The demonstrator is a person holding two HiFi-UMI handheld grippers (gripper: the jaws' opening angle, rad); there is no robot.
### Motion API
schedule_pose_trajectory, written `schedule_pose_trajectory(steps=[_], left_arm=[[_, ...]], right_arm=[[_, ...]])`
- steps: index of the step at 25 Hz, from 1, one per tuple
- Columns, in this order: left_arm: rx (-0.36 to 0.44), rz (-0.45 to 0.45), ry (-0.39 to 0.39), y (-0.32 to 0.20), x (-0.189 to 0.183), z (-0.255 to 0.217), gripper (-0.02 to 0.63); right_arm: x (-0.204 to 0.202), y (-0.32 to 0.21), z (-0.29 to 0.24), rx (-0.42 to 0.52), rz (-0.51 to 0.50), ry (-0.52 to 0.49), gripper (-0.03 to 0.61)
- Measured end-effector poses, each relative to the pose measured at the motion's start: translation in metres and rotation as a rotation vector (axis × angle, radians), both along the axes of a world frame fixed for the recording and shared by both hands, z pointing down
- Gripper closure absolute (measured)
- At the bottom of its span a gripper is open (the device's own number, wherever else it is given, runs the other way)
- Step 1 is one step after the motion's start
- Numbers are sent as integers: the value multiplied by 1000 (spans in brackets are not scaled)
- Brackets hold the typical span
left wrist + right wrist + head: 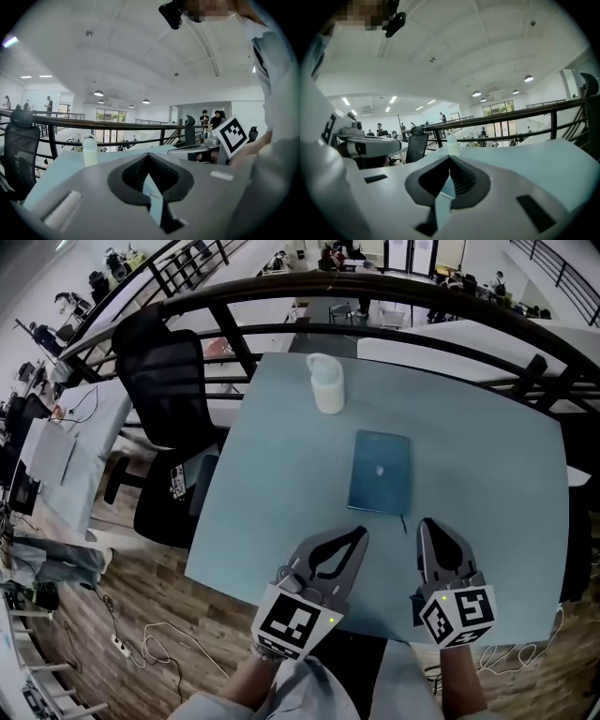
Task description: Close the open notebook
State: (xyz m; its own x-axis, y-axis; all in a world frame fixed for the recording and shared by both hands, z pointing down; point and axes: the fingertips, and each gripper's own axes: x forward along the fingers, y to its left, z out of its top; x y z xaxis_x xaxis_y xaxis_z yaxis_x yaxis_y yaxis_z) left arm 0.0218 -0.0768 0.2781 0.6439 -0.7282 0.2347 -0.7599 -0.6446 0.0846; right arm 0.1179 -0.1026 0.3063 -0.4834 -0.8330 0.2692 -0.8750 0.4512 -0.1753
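Observation:
A teal notebook [380,472] lies closed and flat on the pale blue table [487,474], its elastic strap end poking out at the near right corner. Both grippers hover above the table's near edge, short of the notebook. My left gripper [360,532] is shut with nothing in it; in the left gripper view its tips [148,154] meet at a point. My right gripper [424,524] is shut and empty too, its tips [450,157] touching in the right gripper view. The notebook does not show in either gripper view.
A white bottle [326,382] stands at the table's far side, also seen as the bottle [89,150] and the bottle [453,144]. A black office chair [167,418] stands left of the table. A dark railing [394,292] runs behind it. People stand in the distance.

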Motion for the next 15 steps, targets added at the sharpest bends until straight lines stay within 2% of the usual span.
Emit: schedule_pose_trajectory(steps=[6, 10, 15], left_arm=[[-15, -9, 42, 2, 5, -16, 609], [20, 10, 27, 4, 6, -23, 609], [24, 11, 20, 10, 8, -27, 609]], right_arm=[[5, 6, -28, 56, 11, 0, 577], [8, 11, -43, 93, 14, 11, 577], [12, 18, -49, 121, 22, 9, 577]])
